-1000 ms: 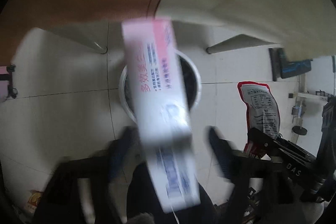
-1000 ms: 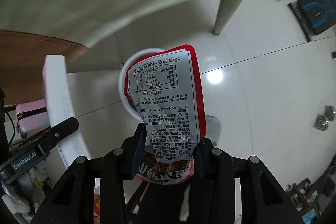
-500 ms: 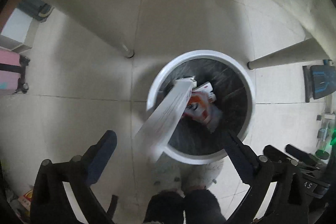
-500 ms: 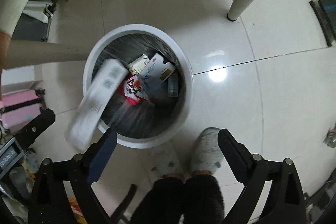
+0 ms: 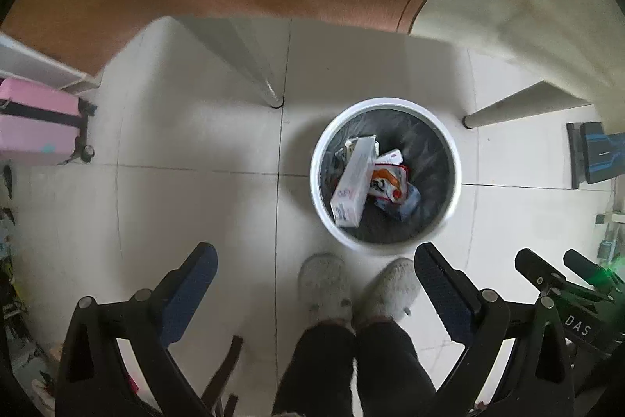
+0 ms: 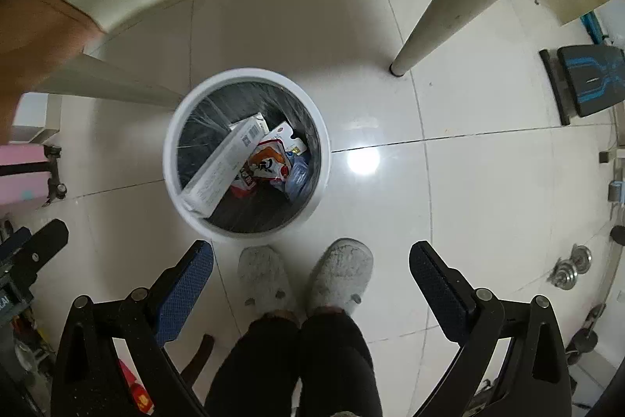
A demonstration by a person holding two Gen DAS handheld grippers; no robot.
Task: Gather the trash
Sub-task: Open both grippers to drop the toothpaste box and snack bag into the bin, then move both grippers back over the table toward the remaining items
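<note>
Drop step done: your left gripper (image 5: 314,262) and right gripper (image 6: 310,260) have both just spread wide, nothing between jaws; long white box (image 5: 353,180) and red snack pouch (image 6: 265,163) lie inside bin (image 6: 172,147); next, lift away, seek remaining trash

White bin (image 5: 324,206), black liner (image 5: 429,159), blue-padded tongs (image 5: 314,256).

White capitals reading "DAS" stand on a black plate (image 5: 578,330) at the lower right edge of the left wrist view. A barcode shows on the end of the long white carton (image 6: 222,169) lying in the bin, and a large dark character marks the orange-and-white pouch (image 6: 267,165); neither can be read further.
</note>
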